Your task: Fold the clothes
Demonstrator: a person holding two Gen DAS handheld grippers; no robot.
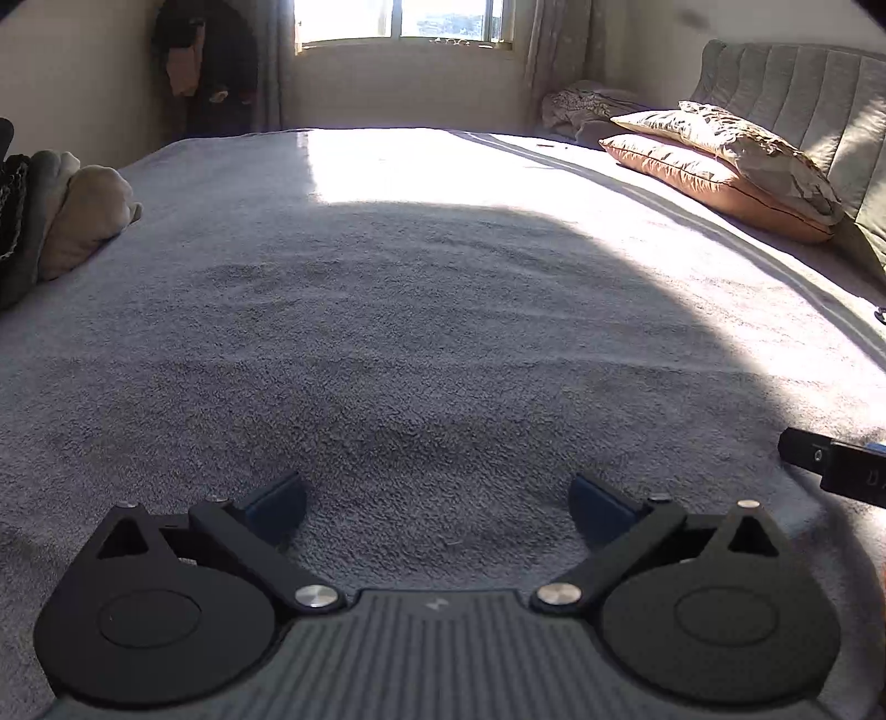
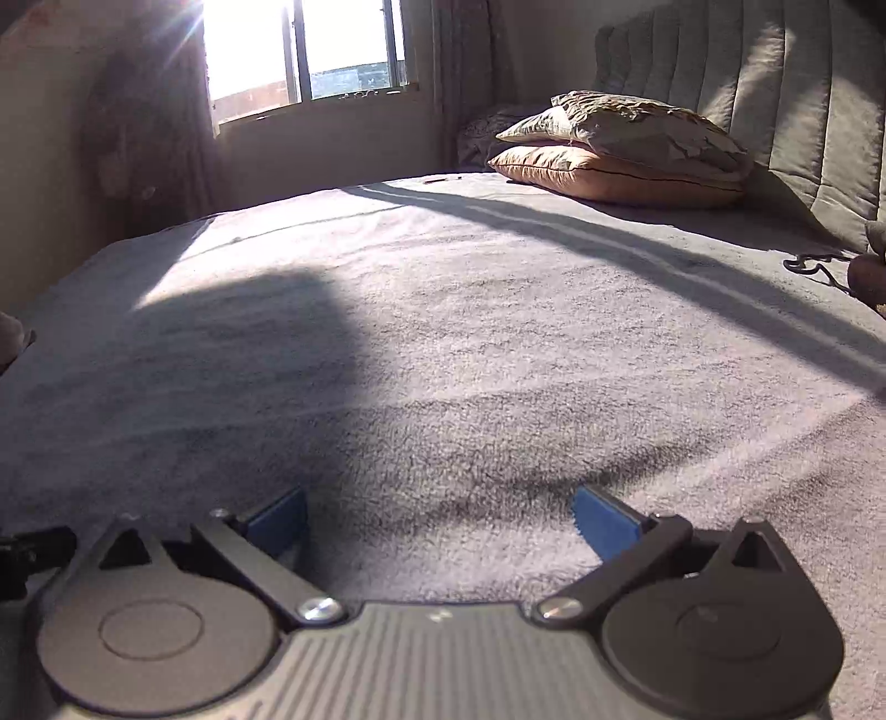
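Note:
My left gripper [image 1: 437, 512] hangs open over the grey fleece blanket [image 1: 415, 343] that covers the bed, its blue pads wide apart with nothing between them. My right gripper [image 2: 440, 523] is open too, low over the same blanket [image 2: 470, 360], and holds nothing. A stack of folded clothes [image 1: 61, 216], beige and grey with something dark, lies at the bed's left edge in the left wrist view. The black tip of the right gripper [image 1: 836, 459] shows at that view's right edge. No loose garment lies in front of either gripper.
Two pillows [image 1: 725, 166] are stacked at the padded headboard [image 1: 803, 105] on the right. The same pillows [image 2: 626, 149] show in the right wrist view. A dark cord [image 2: 814, 266] lies near the right edge. Dark clothes [image 1: 210, 66] hang by the window [image 1: 398, 22].

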